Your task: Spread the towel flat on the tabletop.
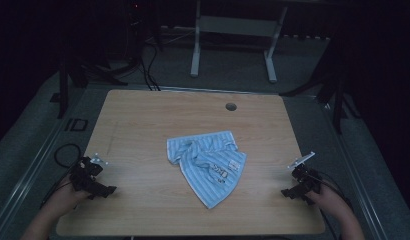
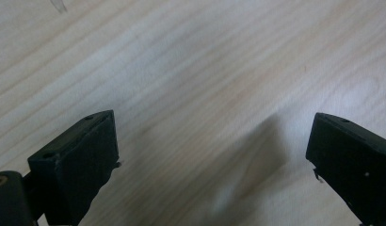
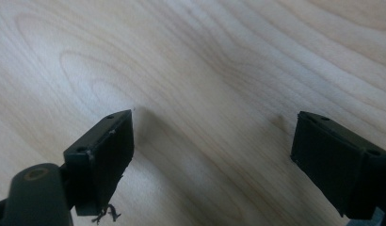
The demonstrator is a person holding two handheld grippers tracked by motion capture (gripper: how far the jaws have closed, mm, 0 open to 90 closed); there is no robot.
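Crumpled near the middle of the wooden table [image 1: 143,125]: a light-blue striped garment [image 1: 209,164], apparently a small pair of shorts or a shirt, exact kind not clear, with white edging and a pale label patch bearing dark print toward its right side. Bunched and folded over itself at the upper left, spread flatter toward a lower point aimed at the near edge. Well apart from both grippers, roughly midway between them. At the near left corner, held in a hand, the left gripper [image 1: 104,191], low over the tabletop, small grey plate on top, cable looping off to the left over the floor. At the near right edge, held in the other hand, the right gripper [image 1: 288,192], likewise low over the wood, grey plate tilted up above it. In the left gripper view, left gripper [image 2: 212,150] with black jaws spread wide, bare wood grain between them, soft shadow on the surface, nothing gripped. In the right gripper view, right gripper [image 3: 212,146] with jaws equally wide apart, bare pale wood between, a few dark threads clinging under the left jaw. Toward the far side of the table, a round cable hole [image 1: 231,106]. Beyond the far edge, dark room, white frame legs [image 1: 195,50] standing on grey floor.
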